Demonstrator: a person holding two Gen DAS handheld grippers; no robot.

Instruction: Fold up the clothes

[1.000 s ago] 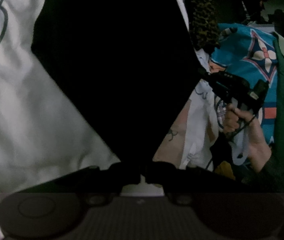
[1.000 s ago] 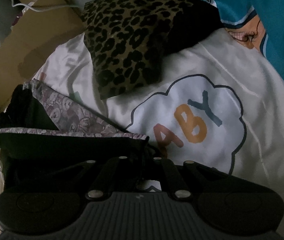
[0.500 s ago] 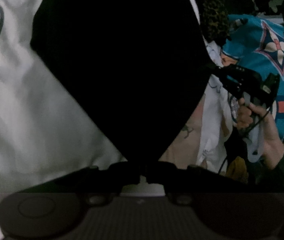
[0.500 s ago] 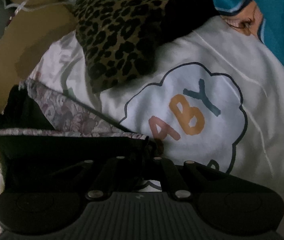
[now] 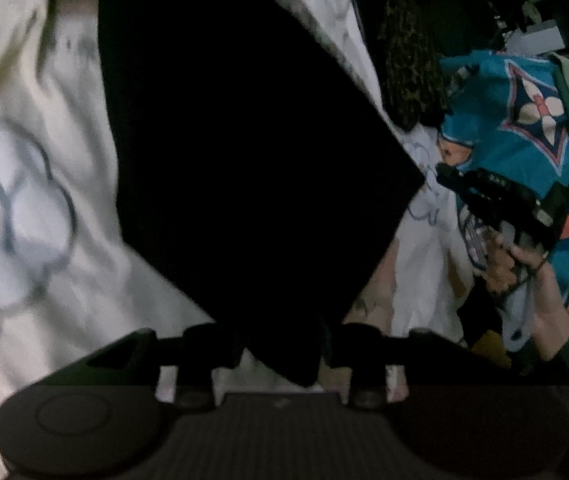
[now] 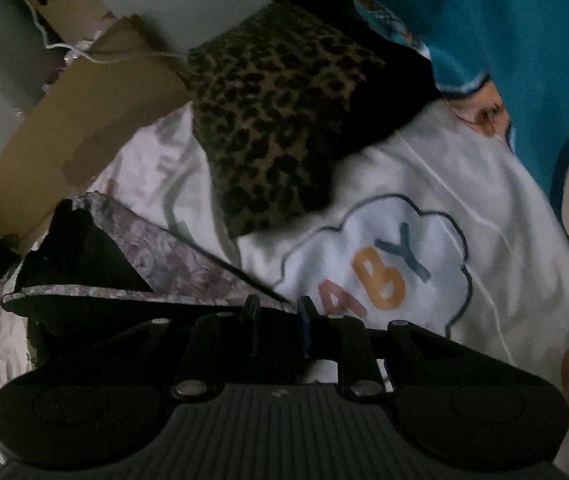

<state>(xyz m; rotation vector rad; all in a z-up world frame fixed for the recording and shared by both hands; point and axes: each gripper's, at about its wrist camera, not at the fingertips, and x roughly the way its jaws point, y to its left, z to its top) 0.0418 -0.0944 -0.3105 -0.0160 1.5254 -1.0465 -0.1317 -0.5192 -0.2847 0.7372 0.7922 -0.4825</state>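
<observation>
1. So, on my far left lies the white sheet (image 5: 44, 240) with a cloud picture and letters on it; it is spread flat under everything.
2. Next comes the black cloth (image 5: 252, 152), the thing I am folding; it hangs big and dark in front of my left gripper (image 5: 284, 344), and its low corner sits between my two fingers, which are pinched together on it.
3. Past the cloth's far edge is the leopard pillow (image 5: 404, 60), resting on the sheet; beside it is the blue blanket (image 5: 524, 92) with a flower shape.
4. On the right a hand (image 5: 524, 272) holds my right gripper (image 5: 440, 170) at the cloth's other corner.
5. From my right gripper's own view (image 6: 278, 308) its fingers are near each other with a thin gap; the cloth's flowery edge (image 6: 172, 264) meets them, yet I cannot tell if they pinch it.
6. Behind the pillow leans a brown cardboard box (image 6: 84, 112).
</observation>
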